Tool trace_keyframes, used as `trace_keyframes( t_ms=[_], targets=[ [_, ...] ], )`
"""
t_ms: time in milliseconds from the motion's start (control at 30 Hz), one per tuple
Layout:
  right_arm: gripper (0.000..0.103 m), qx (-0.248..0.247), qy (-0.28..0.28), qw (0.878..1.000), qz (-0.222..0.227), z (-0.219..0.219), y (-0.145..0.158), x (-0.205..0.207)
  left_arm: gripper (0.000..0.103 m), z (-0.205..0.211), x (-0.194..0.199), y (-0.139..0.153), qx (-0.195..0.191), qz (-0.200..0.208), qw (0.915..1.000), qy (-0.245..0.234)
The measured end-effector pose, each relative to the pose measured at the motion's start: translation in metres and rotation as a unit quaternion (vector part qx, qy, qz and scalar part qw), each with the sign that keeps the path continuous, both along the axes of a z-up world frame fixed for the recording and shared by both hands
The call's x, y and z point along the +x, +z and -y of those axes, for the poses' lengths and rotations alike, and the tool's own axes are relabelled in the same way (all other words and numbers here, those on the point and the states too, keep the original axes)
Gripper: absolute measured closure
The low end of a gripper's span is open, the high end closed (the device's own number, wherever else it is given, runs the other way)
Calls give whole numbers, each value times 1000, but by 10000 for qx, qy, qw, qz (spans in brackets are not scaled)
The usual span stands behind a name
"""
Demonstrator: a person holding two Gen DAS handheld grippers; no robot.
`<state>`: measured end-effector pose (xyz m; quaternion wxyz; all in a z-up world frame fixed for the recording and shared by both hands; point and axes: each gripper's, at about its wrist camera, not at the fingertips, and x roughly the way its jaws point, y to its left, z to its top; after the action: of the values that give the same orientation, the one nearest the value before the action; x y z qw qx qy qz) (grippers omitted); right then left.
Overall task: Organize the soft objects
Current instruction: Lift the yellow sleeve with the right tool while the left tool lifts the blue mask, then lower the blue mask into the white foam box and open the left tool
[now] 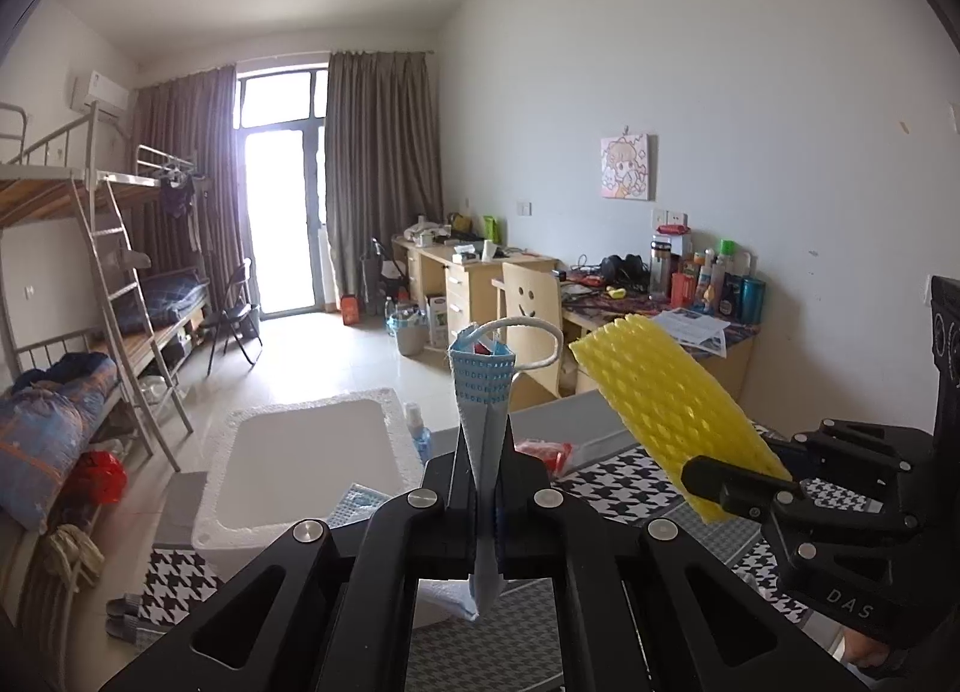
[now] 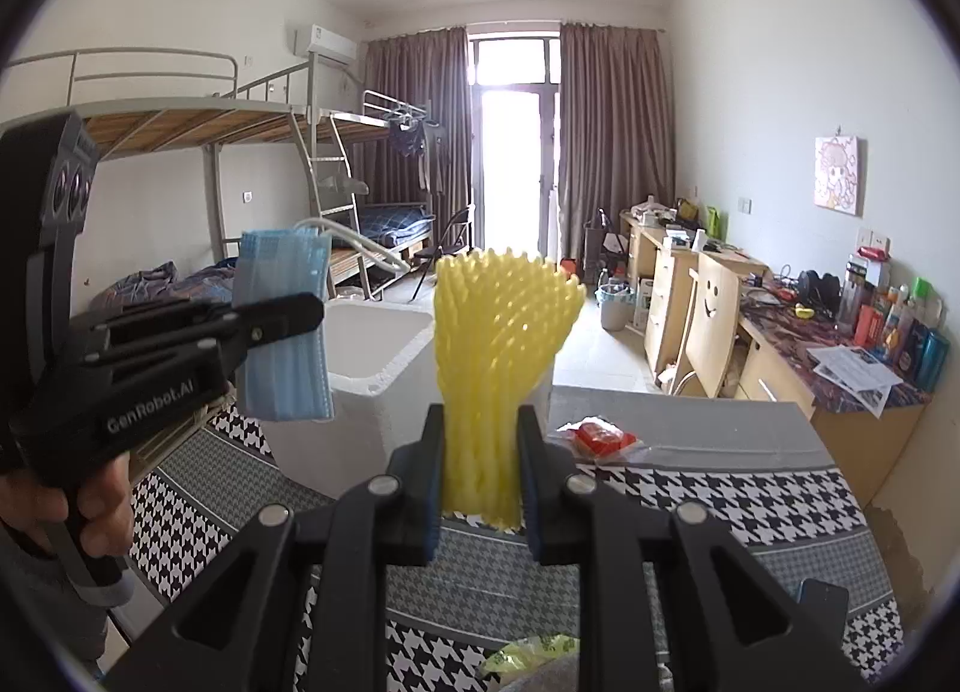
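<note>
My left gripper is shut on a folded blue face mask, which stands upright between the pads with its white ear loop curling above. From the right wrist view the same mask hangs in the left gripper, above the near corner of a white foam box. My right gripper is shut on a yellow foam fruit net that fans out upward. In the left wrist view that net sticks up and left from the right gripper. Both are held in the air above a houndstooth-covered table.
The open white foam box sits at the table's far left. A red packet lies on the grey far end, a green wrapper at the near edge. A hand grips the left tool. Bunk beds stand left, desks and a chair right.
</note>
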<state>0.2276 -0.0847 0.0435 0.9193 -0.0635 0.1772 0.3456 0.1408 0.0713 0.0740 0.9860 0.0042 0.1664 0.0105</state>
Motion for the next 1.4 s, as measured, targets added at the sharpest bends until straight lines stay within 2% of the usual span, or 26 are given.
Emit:
trace_keyframes(
  t_ms=[233, 833, 1400],
  targets=[
    [78, -42, 121, 9999, 81, -11, 8, 0, 100, -14, 8, 9, 73, 62, 9994, 335],
    [78, -195, 466, 9986, 163, -46, 20, 8, 100, -46, 33, 9, 162, -82, 9937, 1102],
    [78, -374, 426, 9983, -110, -67, 16, 35, 100, -68, 75, -14, 19, -641, 9881, 1399]
  ],
)
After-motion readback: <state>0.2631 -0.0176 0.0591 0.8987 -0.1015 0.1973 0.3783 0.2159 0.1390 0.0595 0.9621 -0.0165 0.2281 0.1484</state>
